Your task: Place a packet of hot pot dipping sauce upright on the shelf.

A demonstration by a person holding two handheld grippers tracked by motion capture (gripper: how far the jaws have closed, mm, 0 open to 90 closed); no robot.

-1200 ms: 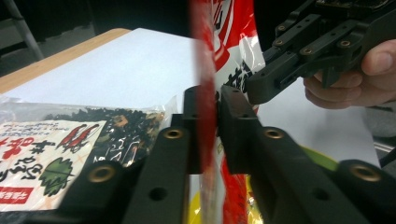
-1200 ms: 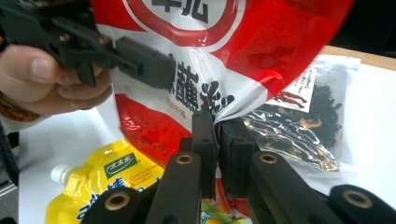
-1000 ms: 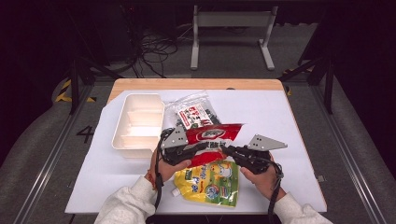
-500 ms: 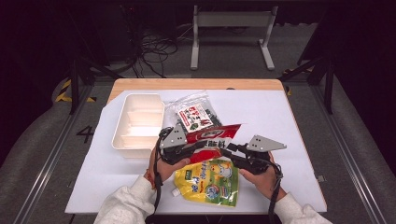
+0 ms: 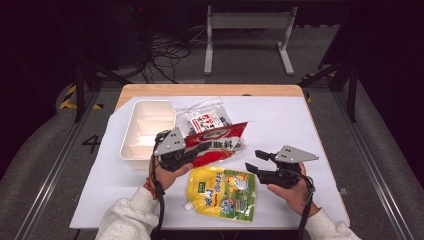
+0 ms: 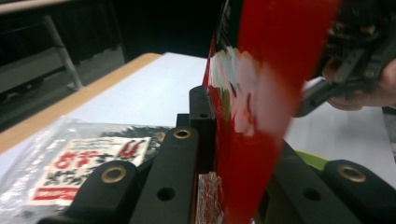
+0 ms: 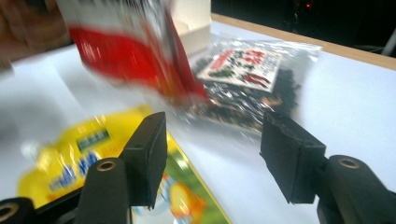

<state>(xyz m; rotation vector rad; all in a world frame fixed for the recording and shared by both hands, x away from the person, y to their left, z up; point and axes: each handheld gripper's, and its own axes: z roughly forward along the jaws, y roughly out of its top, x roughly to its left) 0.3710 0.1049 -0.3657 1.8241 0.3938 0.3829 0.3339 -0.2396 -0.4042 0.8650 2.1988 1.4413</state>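
Observation:
My left gripper (image 5: 199, 149) is shut on the lower edge of a red snack packet (image 5: 216, 140), which stands lifted and tilted above the white mat. In the left gripper view the red packet (image 6: 247, 116) stands upright between the jaws. My right gripper (image 5: 256, 161) is open to the right of the packet, clear of it, over the top edge of a yellow spouted pouch (image 5: 222, 192) that lies flat. In the right gripper view the open gripper (image 7: 212, 140) faces the blurred red packet (image 7: 126, 56) and the yellow pouch (image 7: 88, 158).
A clear bag of dark bits with a red and white label (image 5: 205, 119) lies behind the red packet; it also appears as the clear bag (image 7: 247, 79). A white divided tray (image 5: 131, 142) stands at the left. The white mat (image 5: 300, 125) covers the wooden table.
The right gripper has drawn back to the right, away from the red packet. The left gripper has raised the packet, which now stands more upright.

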